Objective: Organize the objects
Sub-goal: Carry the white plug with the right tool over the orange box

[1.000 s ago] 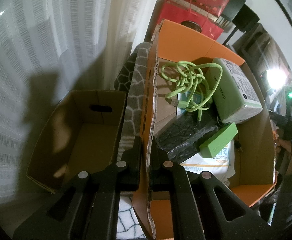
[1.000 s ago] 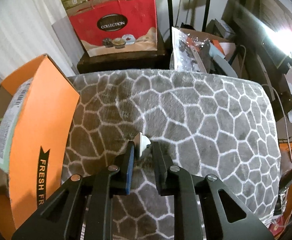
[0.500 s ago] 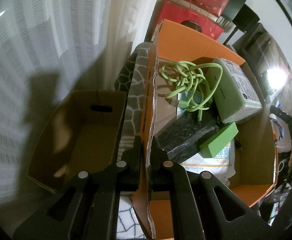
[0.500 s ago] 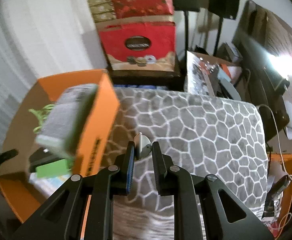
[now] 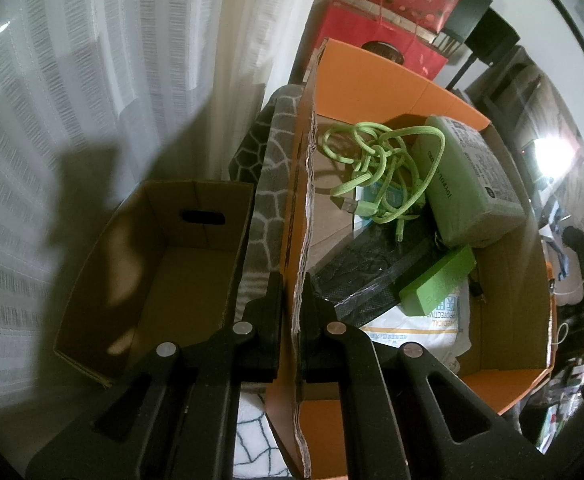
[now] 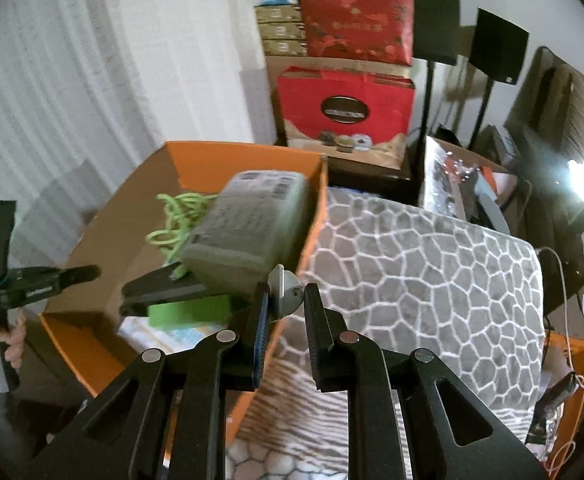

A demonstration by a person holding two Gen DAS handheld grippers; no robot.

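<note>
Nearest in the left wrist view, the left gripper [image 5: 292,300] has its fingers pressed together on the torn upper edge of the orange box [image 5: 371,76], pinching that cardboard wall between the pads. Just beyond the fingers, inside the box, lies a black mesh pouch [image 5: 371,268] over a white printed packet [image 5: 423,328], with a bright green block [image 5: 437,280] resting on them. Farther in sits a pale green pack [image 5: 471,184] with a printed label, and beside it a tangled green cable [image 5: 379,168]. Left of the orange box, past a strip of grey patterned blanket [image 5: 268,200], stands an open brown carton [image 5: 164,248] with a handle slot, against a white curtain [image 5: 92,60]. In the right wrist view, the right gripper [image 6: 286,304] is clamped on a small grey rounded piece [image 6: 286,290] held at the fingertips, above the near corner of the orange box where it meets the blanket; what the piece is cannot be told. At the left edge a hand [image 6: 0,344] grips the handle of the other gripper, whose fingers reach to the box's far wall. Beyond the box stand red gift bags [image 6: 347,112] and stacked cartons, and two black music stands [image 6: 463,40].
</note>
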